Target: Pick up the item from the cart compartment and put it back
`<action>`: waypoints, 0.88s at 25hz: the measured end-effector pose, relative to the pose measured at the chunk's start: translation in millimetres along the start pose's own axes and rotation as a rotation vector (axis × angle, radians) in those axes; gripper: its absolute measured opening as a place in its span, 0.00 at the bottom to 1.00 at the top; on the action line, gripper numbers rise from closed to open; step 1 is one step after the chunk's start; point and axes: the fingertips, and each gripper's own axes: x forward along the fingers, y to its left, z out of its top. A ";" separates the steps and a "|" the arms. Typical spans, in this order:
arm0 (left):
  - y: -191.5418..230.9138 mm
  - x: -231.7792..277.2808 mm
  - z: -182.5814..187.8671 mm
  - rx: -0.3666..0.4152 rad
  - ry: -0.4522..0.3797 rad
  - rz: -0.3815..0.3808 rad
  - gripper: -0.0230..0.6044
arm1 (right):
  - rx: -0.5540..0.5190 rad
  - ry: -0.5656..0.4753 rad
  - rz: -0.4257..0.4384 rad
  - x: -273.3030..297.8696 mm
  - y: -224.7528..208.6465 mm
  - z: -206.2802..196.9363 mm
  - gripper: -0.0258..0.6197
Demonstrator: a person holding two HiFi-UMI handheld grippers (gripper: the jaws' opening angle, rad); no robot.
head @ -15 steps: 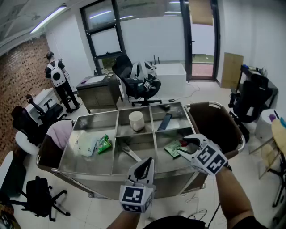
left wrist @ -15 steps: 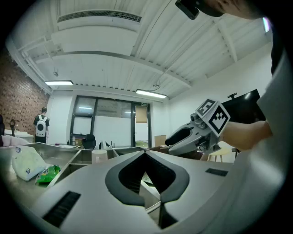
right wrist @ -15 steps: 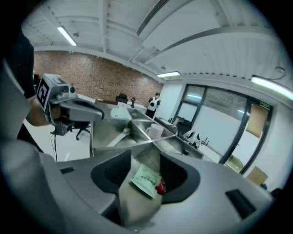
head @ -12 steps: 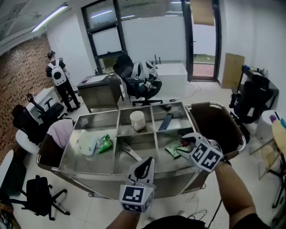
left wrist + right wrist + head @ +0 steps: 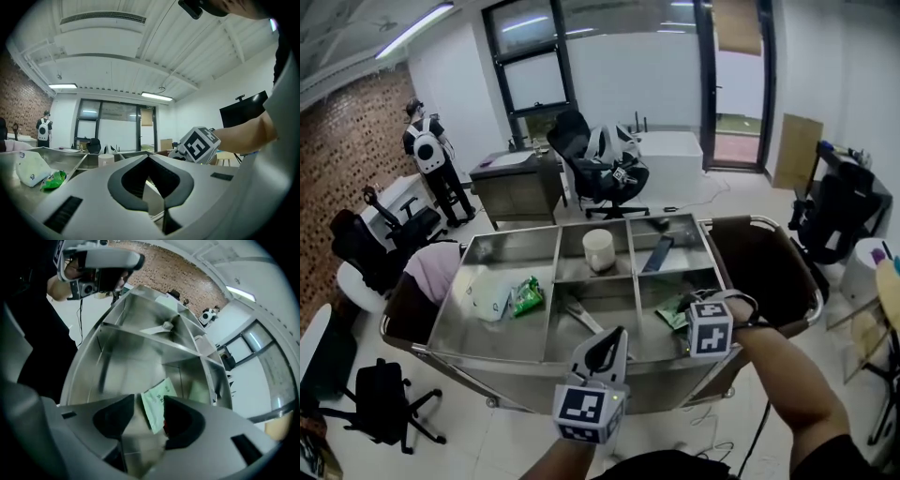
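A flat green packet (image 5: 158, 405) lies on the floor of the cart's front right compartment (image 5: 661, 339). In the head view only a corner of the packet (image 5: 671, 316) shows, beside my right gripper (image 5: 687, 312). My right gripper (image 5: 143, 420) is lowered into that compartment, its jaws wide apart with the packet's near end between them; the pads do not press on it. My left gripper (image 5: 614, 336) hovers at the cart's front edge, before the middle compartment. In its own view my left gripper (image 5: 150, 159) has its tips together and nothing in them.
The steel cart (image 5: 534, 361) also holds a white cup (image 5: 598, 248), a dark flat bar (image 5: 657, 253), metal tongs (image 5: 581, 319), a green snack bag (image 5: 525, 295) and a white pouch (image 5: 487, 298). Office chairs (image 5: 600, 173) and a standing person (image 5: 427, 150) are behind it.
My right gripper has moved left and down into the front right compartment, turning over the green packet. The left gripper has stayed put.
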 end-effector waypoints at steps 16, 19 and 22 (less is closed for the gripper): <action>11.1 3.1 -5.1 -0.007 0.009 0.019 0.04 | -0.029 0.059 0.013 41.6 -18.3 -10.6 0.21; 11.8 2.7 -4.8 -0.008 0.014 0.023 0.04 | -0.009 0.059 0.027 40.7 -19.8 -13.7 0.18; 12.1 1.7 -5.3 -0.017 0.016 0.023 0.04 | 0.014 0.029 0.035 38.6 -20.3 -10.2 0.16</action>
